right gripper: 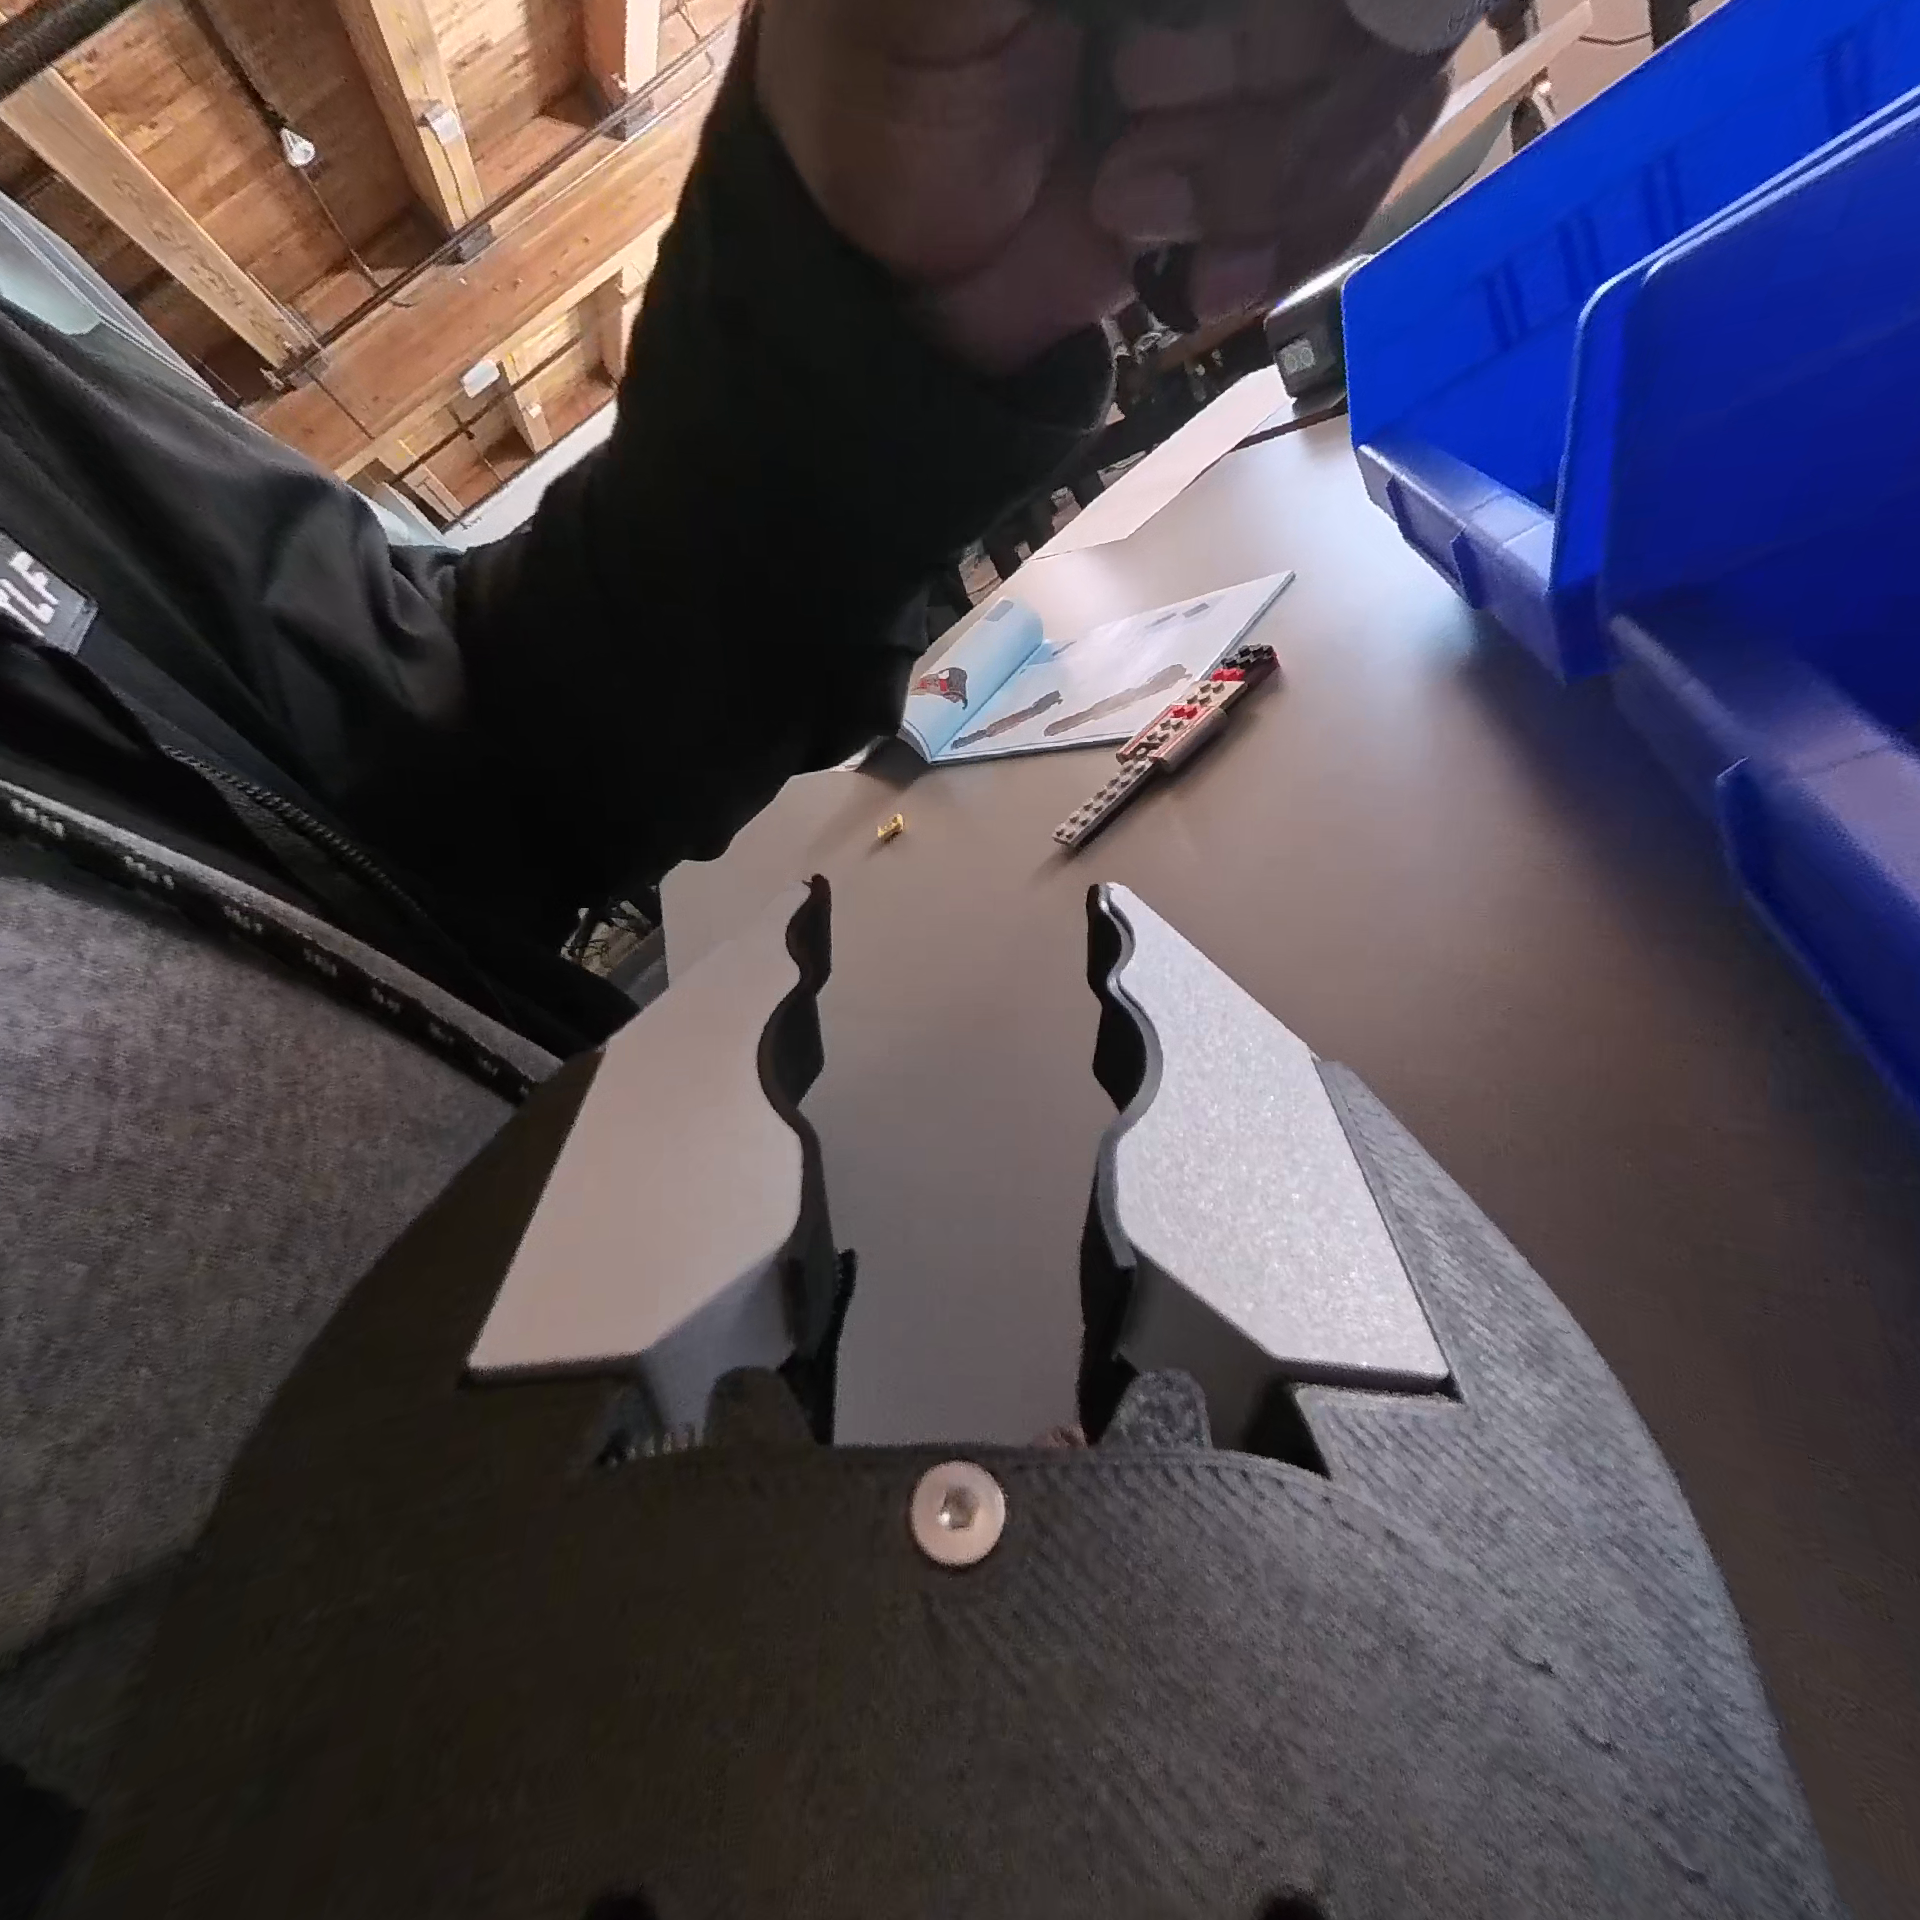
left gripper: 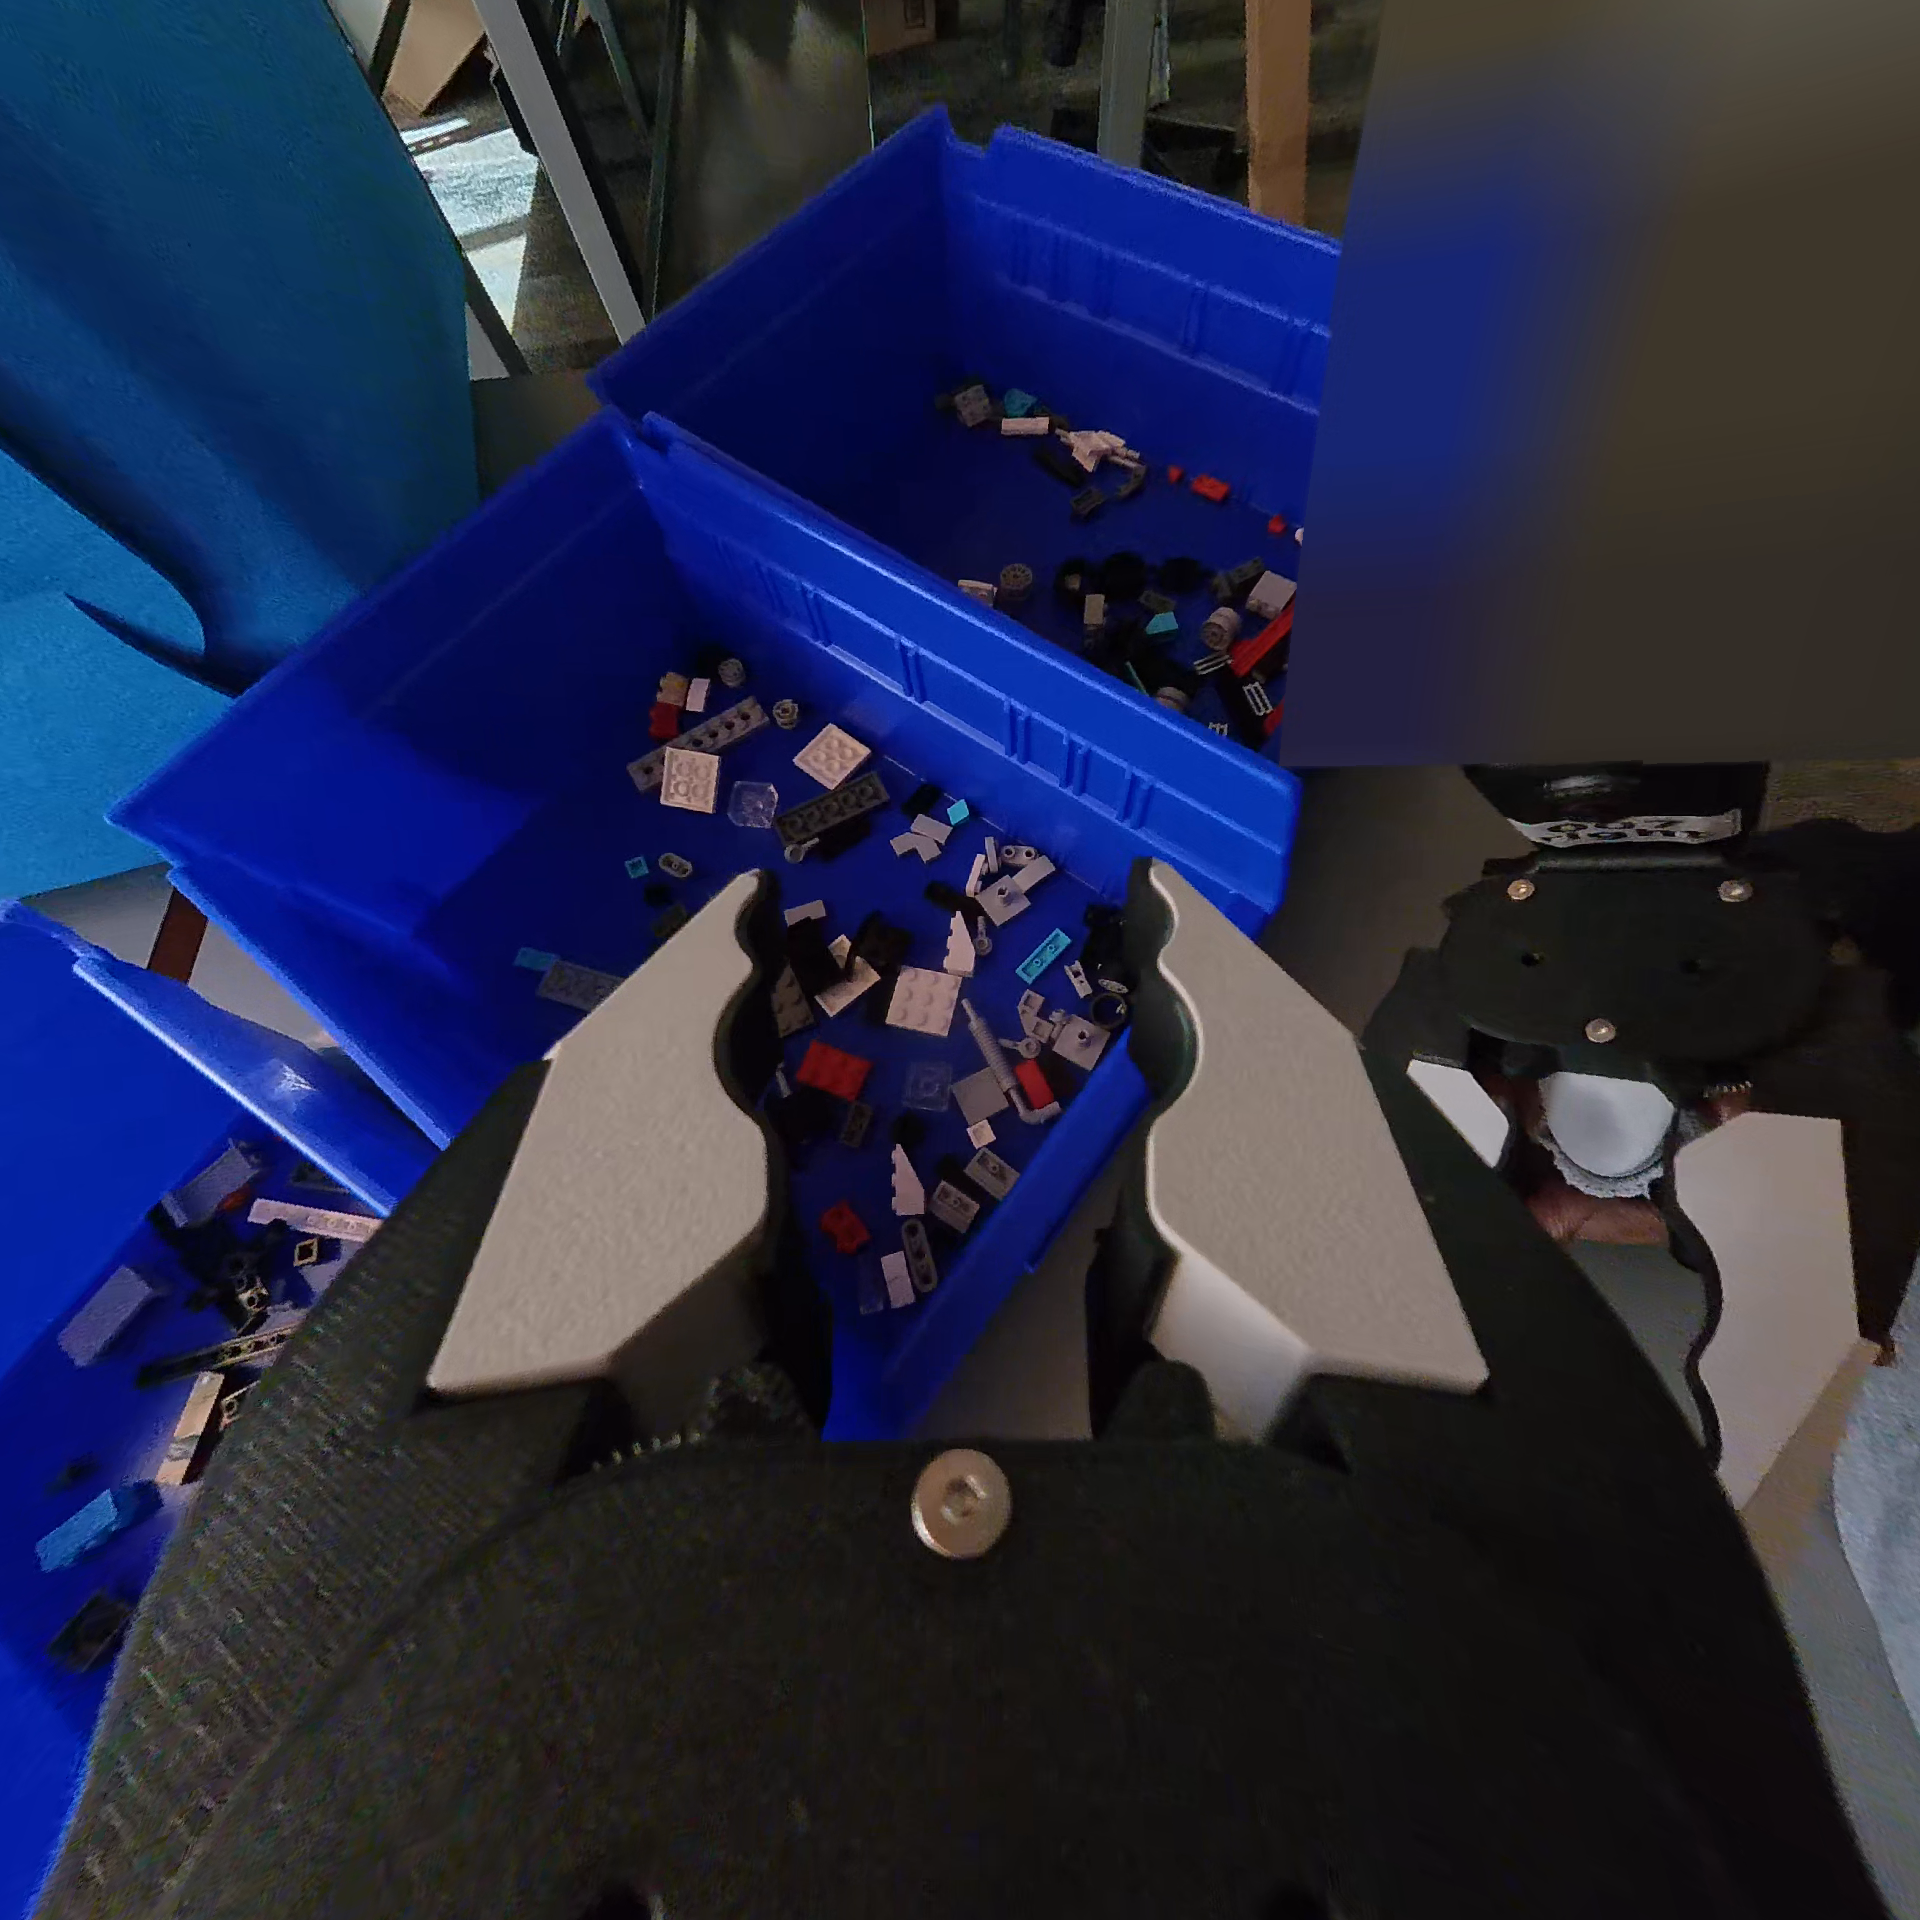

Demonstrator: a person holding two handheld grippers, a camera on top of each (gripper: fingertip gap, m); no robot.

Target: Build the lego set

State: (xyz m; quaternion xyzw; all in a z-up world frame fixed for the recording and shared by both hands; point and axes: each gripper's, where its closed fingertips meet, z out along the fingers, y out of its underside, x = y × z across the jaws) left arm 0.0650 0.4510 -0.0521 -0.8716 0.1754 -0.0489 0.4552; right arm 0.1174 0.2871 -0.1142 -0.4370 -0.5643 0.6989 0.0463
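Observation:
My left gripper (left gripper: 951, 904) is open and empty, held above the middle blue bin (left gripper: 436, 790), which holds several loose Lego pieces, among them a white plate (left gripper: 923, 1000) and a red brick (left gripper: 834, 1068). My right gripper (right gripper: 956, 894) is open and empty, low over the dark table (right gripper: 1351, 1039). A partly built Lego assembly (right gripper: 1164, 743) of grey, red and black plates lies on the table ahead of it, next to an open instruction booklet (right gripper: 1081, 665). A tiny yellow piece (right gripper: 890, 827) lies nearer. The right gripper also shows at the right of the left wrist view (left gripper: 1621, 956).
A second blue bin (left gripper: 1039, 343) with pieces stands behind the middle one, a third (left gripper: 156, 1299) at lower left. In the right wrist view the blue bins (right gripper: 1714, 416) line the table's right side. A person's dark sleeve (right gripper: 644, 582) and hand (right gripper: 997, 156) reach overhead.

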